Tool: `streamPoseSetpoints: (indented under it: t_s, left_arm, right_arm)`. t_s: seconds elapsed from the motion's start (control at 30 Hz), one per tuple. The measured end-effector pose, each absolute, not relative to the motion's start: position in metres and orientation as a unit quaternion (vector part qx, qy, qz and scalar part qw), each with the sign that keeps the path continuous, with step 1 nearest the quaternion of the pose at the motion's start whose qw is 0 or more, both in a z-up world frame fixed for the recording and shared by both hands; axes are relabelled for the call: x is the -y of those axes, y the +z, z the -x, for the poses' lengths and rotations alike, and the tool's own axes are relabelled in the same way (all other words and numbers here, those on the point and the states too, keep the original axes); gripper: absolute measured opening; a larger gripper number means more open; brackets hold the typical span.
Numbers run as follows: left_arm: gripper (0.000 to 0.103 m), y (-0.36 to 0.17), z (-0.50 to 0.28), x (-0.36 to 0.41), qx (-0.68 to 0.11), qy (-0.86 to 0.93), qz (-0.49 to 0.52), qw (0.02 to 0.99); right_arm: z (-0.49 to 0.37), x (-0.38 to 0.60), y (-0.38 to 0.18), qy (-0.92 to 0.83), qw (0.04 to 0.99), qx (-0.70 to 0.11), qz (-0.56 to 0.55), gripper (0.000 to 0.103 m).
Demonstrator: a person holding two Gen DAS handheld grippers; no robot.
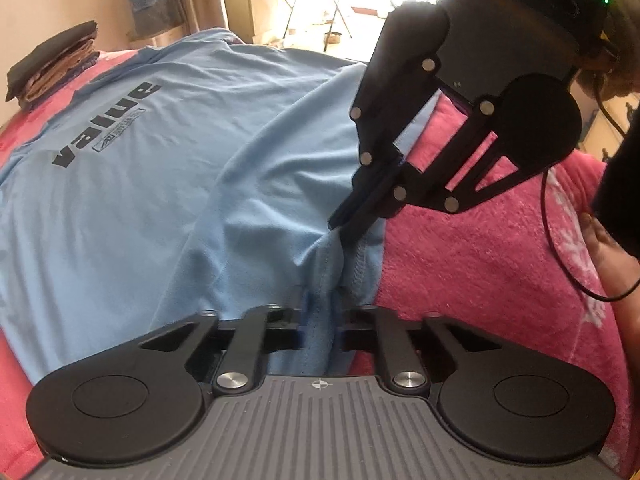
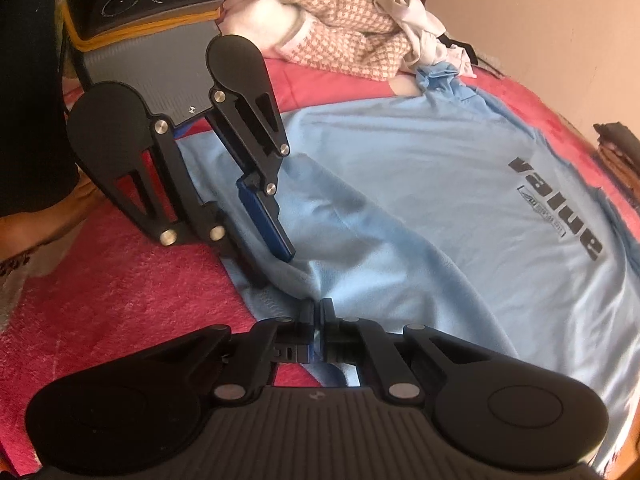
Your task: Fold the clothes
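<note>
Light-blue T-shirt (image 1: 168,168) lies flat on pink blanket (image 1: 480,260). Your left gripper (image 1: 320,320) and right gripper (image 2: 319,316) both pinch its hem, fingers clamped on fabric.

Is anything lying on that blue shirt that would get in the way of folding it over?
Nothing visible does. Both the left gripper and right gripper already pinch the blue shirt at its edge. The unfolded pile of clothes touches only its far corner; the folded stack sits apart.
</note>
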State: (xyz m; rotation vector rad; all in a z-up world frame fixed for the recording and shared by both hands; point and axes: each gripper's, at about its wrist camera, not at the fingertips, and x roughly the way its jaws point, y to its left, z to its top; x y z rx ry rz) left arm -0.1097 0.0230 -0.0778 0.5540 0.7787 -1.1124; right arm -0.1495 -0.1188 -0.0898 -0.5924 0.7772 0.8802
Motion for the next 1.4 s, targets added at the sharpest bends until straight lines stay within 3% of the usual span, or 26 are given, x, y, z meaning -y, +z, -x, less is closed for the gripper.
streamPoseSetpoints:
  t_s: [0.47, 0.63, 0.83, 0.97, 1.03, 1.1, 1.4]
  left_arm:
    - [0.002, -0.083, 0.121, -0.021, -0.356, -0.540, -0.292, 0.705]
    - [0.014, -0.071, 0.111, -0.029, -0.377, -0.531, -0.253, 0.715]
    - [0.015, -0.060, 0.100, -0.040, -0.394, -0.531, -0.189, 0.726]
    - [0.016, -0.066, 0.102, -0.031, -0.389, -0.528, -0.197, 0.729]
    - [0.016, -0.071, 0.104, -0.027, -0.385, -0.526, -0.209, 0.729]
    - [0.016, -0.077, 0.106, -0.023, -0.385, -0.521, -0.223, 0.728]
    - [0.016, -0.080, 0.109, -0.023, -0.380, -0.515, -0.234, 0.732]
  right_arm:
    - [0.157, 0.119, -0.093, 0.440, 0.761, -0.375, 0.293, 0.003]
    - [0.160, 0.138, -0.083, 0.403, 0.786, -0.408, 0.232, 0.006]
    - [0.176, 0.188, -0.075, 0.306, 0.829, -0.456, 0.109, 0.006]
    - [0.180, 0.227, -0.069, 0.190, 0.868, -0.457, 0.042, 0.006]
    - [0.180, 0.249, -0.065, 0.128, 0.886, -0.446, 0.010, 0.013]
    - [0.180, 0.271, -0.061, 0.065, 0.899, -0.432, -0.022, 0.035]
    - [0.180, 0.317, -0.068, -0.022, 0.907, -0.410, -0.094, 0.037]
